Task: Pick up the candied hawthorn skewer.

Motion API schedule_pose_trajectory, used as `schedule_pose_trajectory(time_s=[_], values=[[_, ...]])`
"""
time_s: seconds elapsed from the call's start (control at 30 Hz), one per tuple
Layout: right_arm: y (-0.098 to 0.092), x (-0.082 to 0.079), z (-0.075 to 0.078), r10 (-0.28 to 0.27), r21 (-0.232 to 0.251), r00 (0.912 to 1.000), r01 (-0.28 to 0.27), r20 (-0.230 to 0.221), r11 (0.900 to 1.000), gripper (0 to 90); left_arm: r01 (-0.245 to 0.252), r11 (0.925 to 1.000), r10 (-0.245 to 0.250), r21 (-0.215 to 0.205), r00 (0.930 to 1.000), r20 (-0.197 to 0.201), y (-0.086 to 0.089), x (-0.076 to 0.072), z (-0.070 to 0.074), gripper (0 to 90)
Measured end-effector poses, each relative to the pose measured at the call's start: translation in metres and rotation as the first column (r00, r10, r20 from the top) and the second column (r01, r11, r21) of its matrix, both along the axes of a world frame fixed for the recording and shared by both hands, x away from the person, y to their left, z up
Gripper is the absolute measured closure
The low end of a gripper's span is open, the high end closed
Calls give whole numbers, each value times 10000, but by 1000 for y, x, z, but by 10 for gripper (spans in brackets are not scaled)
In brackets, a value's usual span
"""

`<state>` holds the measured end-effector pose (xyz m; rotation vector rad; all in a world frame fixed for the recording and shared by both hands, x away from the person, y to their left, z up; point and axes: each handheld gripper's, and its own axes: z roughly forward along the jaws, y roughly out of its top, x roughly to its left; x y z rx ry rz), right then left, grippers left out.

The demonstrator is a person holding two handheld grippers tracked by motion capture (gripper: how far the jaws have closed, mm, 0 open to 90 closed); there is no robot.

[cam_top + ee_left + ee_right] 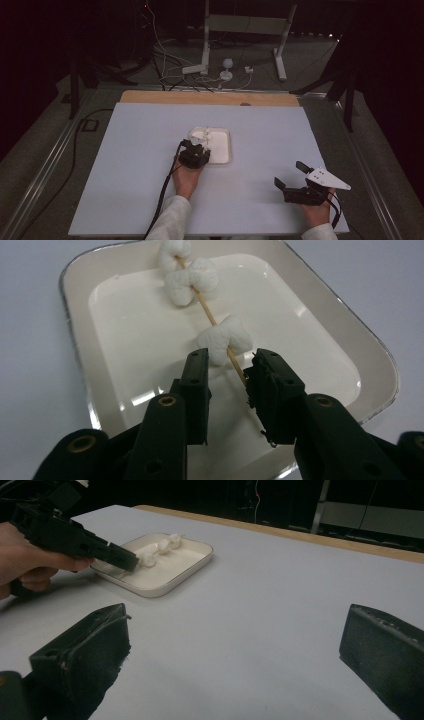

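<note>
A wooden skewer (212, 317) with three white marshmallows (224, 340) threaded on it lies in a shallow white tray (75, 340) near the middle of the table (150, 150). My left gripper (230, 357) reaches over the tray's near rim (222, 131). The skewer's bare near end sits between its jaws, close against the right-hand one, and a gap still shows on the other side. The nearest marshmallow lies just beyond the jaw tips. My right gripper (289, 173) rests at the table's front right, jaws wide open with nothing between them.
The pale table sheet has bare room all around the tray (170, 585). A wooden strip (210, 97) edges the far side. Beyond it stand a white stand (205, 45) and cables on the floor. A cable (165, 195) trails from the left gripper (125, 560).
</note>
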<state>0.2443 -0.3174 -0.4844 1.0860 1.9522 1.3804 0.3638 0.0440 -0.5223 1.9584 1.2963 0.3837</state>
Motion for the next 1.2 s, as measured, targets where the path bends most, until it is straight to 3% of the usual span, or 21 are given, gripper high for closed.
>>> schedule_pose_trajectory(time_s=[0.1, 0.2, 0.37, 0.57, 0.67, 0.8, 0.9, 1.1, 1.2], values=[[0, 0, 0, -6, -20, 10000, 6, -21, 10000, 0, -21, 10000, 21, 32, 9998, -221, 4, -2, 2, 702], [0, 0, 0, 3, -34, 10000, -3, -20, 10000, 0, 95, 9991, -82, 406, 9995, -314, 4, -4, 4, 689], [2, 0, 0, 53, -56, 10000, -53, -43, 10000, 0, -174, 9984, 201, 538, 9985, -505, 7, 0, 6, 839], [0, 1, -1, 26, -23, 10000, -26, -68, 10000, 0, -302, 9989, 263, -358, 9941, -1050, 16, 5, 6, 900], [-1, 1, -1, 20, -13, 10000, -20, -68, 10000, 0, -357, 9964, 280, -771, 9947, -993, 19, 1, 11, 900], [0, 1, -1, 32, -13, 9999, -32, -109, 10000, 0, -20, 9942, -90, -1078, 9948, -1011, 23, -7, 20, 900], [0, 1, -1, 48, -27, 9999, -48, -99, 10000, 0, 176, 9951, -286, -968, 9932, -1132, 26, -12, 20, 900], [2, 1, -2, 76, -81, 9999, -77, -113, 9999, 0, 327, 9964, -458, -777, 9836, -1744, 28, -6, 11, 888], [2, 1, -2, 62, -63, 9999, -63, -157, 10000, 0, 304, 9943, -493, -1022, 9809, -1882, 28, -3, 9, 886]])
